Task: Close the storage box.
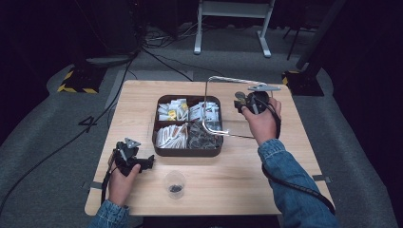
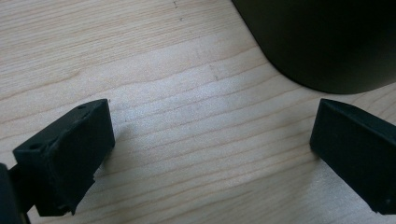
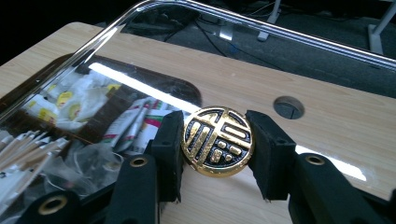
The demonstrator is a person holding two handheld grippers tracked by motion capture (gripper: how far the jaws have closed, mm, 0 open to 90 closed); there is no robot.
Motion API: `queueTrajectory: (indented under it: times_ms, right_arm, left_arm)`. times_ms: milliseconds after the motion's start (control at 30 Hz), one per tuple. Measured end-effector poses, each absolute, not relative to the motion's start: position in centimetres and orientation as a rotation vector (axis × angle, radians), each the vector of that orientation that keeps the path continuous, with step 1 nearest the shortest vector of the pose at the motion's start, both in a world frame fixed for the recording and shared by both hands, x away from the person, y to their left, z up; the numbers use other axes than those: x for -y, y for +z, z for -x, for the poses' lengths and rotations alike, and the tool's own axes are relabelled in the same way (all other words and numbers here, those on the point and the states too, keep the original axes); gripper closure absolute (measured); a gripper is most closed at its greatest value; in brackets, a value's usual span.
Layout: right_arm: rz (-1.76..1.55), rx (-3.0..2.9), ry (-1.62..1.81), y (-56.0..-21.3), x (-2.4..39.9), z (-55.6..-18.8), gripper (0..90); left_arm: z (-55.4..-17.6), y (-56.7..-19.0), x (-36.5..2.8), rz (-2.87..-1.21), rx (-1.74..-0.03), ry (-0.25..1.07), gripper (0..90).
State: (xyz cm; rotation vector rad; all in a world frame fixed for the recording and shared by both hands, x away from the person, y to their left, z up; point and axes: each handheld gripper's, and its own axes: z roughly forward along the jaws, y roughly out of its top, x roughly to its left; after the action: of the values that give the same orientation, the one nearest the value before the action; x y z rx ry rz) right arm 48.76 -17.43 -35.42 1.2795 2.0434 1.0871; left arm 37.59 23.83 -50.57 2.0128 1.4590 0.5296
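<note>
A dark compartment box (image 1: 188, 152) with sachets and wrapped sticks sits mid-table. My right gripper (image 1: 243, 101) is shut on the round gold-and-black knob (image 3: 218, 141) of a clear lid (image 1: 214, 107), holding it tilted above the box's right side and the table beyond. The lid's shiny rim (image 3: 261, 29) arcs across the right gripper view, with the box's contents seen through the pane. My left gripper (image 1: 148, 162) rests low at the box's front left corner, open, with bare wood between its fingers (image 2: 65, 154). The box's dark wall (image 2: 327, 42) lies just ahead of it.
A small clear cup (image 1: 175, 184) with dark bits in it stands near the table's front edge, between the two arms. A round hole (image 3: 288, 107) is cut in the tabletop beyond the knob. Cables and stand feet lie on the floor behind the table.
</note>
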Motion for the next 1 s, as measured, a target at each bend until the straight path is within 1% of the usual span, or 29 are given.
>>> queueTrajectory:
  times_ms: [600, 733, 1000]
  right_arm:
    - [-1.280, -2.102, 1.041, -35.6, 8.5, -49.3, 59.1]
    - [-1.274, -2.113, 1.034, -35.7, 7.0, -49.2, 59.1]
    - [-1.276, -2.114, 1.015, -36.3, 5.4, -49.1, 59.1]
  left_arm:
    - [-37.5, -50.6, -23.9, -2.010, -1.462, 0.525, 0.2]
    - [-37.5, -50.6, -23.9, -2.008, -1.460, 0.521, 0.2]
    - [-37.5, -50.6, -23.9, -2.010, -1.461, 0.526, 0.2]
